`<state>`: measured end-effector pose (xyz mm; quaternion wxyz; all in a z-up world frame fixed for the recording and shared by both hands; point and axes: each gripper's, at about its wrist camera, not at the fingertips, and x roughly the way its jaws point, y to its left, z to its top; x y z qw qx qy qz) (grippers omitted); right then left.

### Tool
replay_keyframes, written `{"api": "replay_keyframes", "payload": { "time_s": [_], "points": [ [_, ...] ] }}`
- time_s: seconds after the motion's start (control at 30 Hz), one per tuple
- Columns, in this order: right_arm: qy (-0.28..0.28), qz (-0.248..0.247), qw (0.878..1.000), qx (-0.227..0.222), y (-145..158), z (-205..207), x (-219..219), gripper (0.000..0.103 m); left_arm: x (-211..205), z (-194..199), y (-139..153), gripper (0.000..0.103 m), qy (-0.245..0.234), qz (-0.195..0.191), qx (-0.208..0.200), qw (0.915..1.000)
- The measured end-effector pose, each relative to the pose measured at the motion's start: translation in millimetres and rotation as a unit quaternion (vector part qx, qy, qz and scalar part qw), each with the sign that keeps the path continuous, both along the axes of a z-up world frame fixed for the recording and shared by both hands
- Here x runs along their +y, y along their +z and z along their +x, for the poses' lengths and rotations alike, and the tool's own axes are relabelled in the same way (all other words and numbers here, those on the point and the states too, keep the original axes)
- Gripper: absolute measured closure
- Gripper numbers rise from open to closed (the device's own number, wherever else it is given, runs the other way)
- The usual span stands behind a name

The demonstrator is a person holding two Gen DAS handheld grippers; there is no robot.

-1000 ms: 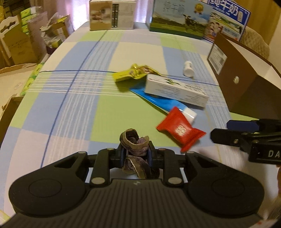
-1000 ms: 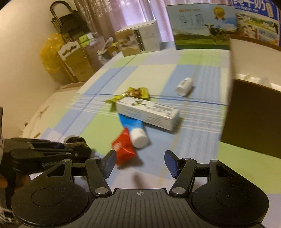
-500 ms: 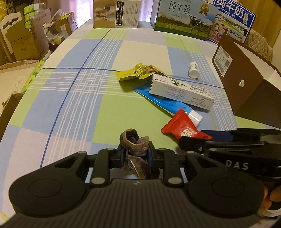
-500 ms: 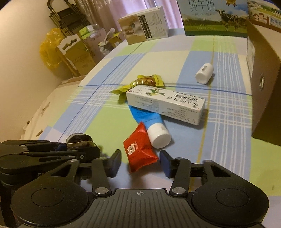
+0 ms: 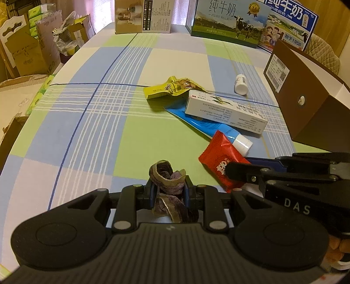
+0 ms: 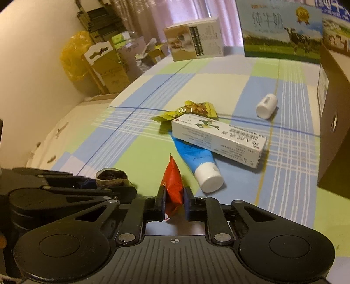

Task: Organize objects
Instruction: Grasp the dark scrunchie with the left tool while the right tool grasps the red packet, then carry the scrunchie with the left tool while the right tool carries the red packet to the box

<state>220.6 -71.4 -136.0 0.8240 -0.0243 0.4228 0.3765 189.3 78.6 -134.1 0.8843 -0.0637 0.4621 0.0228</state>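
My left gripper (image 5: 168, 192) is shut on a purple and tan fabric scrunchie (image 5: 167, 178), held just above the checked tablecloth (image 5: 87, 122). My right gripper (image 6: 174, 202) is shut on a red snack packet (image 6: 174, 183), which stands on edge between the pads. In the left wrist view the same red packet (image 5: 221, 157) is pinched by the right gripper (image 5: 238, 169) coming in from the right. Behind lie a blue tube with a white cap (image 6: 196, 159), a white carton (image 6: 218, 137), a yellow snack bag (image 6: 192, 110) and a small white bottle (image 6: 266, 106).
A dark brown open box (image 5: 306, 98) stands at the table's right side. Milk cartons (image 5: 231, 24) and a beige box (image 5: 142, 16) line the far edge. Cardboard boxes and bags (image 5: 32, 43) crowd the floor to the left of the table.
My right gripper slid forward around the red packet and shut on it, turning the packet up on edge. The left gripper kept still with the scrunchie.
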Motion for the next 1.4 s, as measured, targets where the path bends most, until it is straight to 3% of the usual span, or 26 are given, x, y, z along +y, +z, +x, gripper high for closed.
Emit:
{"api": "replay_keyframes", "payload": {
  "time_s": [0.2, 0.43, 0.87, 1.07, 1.4],
  "points": [
    [0.005, -0.009, 1.0, -0.023, 11.1, -5.7, -4.1, 0.093, -0.5, -2.0, 3.6, 0.083, -0.002, -0.001, -0.006, 1.0],
    [-0.009, -0.009, 1.0, -0.019, 25.8, -6.8, -19.2, 0.093, -5.9, -5.8, 12.1, 0.083, -0.008, -0.004, -0.01, 0.9999],
    [-0.042, 0.014, 0.998, -0.039, 75.5, -11.4, -58.7, 0.094, -34.1, -11.1, 56.0, 0.083, -0.04, -0.006, -0.046, 0.9981],
    [-0.082, 0.029, 0.995, -0.041, 98.8, -7.9, -93.9, 0.094, -65.5, 0.1, 84.3, 0.083, -0.082, -0.011, -0.069, 0.9942],
    [-0.156, 0.047, 0.984, -0.075, 140.3, -1.5, -181.2, 0.094, -144.4, 29.5, 132.5, 0.083, -0.166, -0.022, -0.103, 0.9804]
  ]
}}
